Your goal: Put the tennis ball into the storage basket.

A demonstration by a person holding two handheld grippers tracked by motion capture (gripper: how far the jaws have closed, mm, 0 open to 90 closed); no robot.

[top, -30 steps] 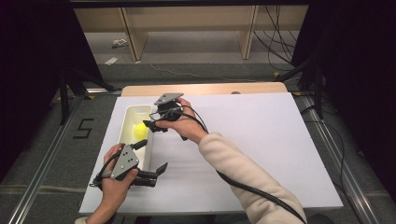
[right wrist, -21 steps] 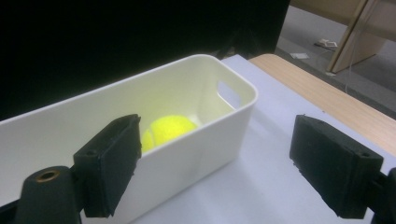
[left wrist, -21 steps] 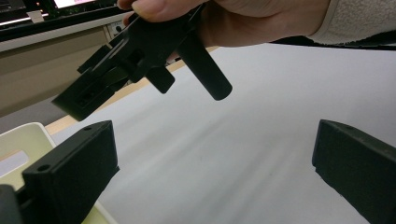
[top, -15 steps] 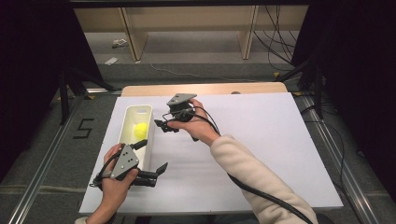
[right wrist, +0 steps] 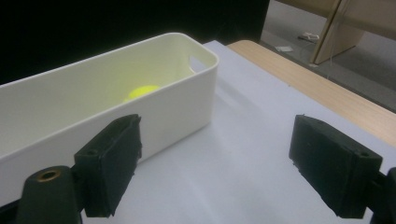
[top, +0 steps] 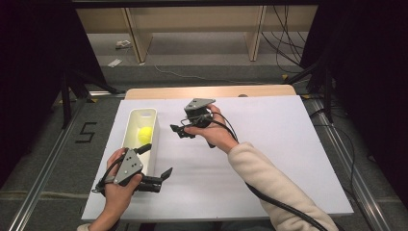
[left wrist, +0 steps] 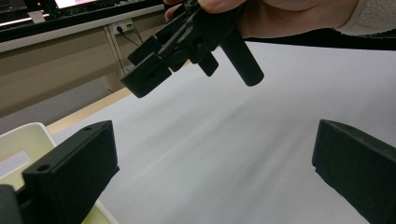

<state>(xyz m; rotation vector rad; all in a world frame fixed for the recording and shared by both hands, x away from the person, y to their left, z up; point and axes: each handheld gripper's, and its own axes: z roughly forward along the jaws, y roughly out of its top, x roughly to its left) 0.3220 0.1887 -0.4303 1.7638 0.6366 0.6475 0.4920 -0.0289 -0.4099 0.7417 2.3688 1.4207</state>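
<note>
Since a second ago the right gripper [top: 177, 130] has drawn back from over the white bin [top: 133, 120] and now hangs above the bare sheet just beside the bin's long wall, its jaws spread wide and holding nothing. In the right gripper view the bin [right wrist: 140, 74] lies ahead and to the left of those jaws, with the yellow ball [right wrist: 144, 91] resting on its floor; from the high view the ball [top: 146, 133] sits about midway along the bin. The left gripper [top: 156, 161] has kept its place at the bin's near end, one jaw over the rim, the other out over the sheet, released and empty. In the left gripper view the right gripper [left wrist: 154, 65] hangs ahead and above, in the person's hand [left wrist: 285, 18]. The table [top: 288, 159] is covered with a white sheet, a strip of pale wood showing at its far edge. Beyond it stand light wooden shelves [top: 192, 29] on a grey floor, cables [top: 284, 43] trailing to the right, and dark curtains on both sides.
</note>
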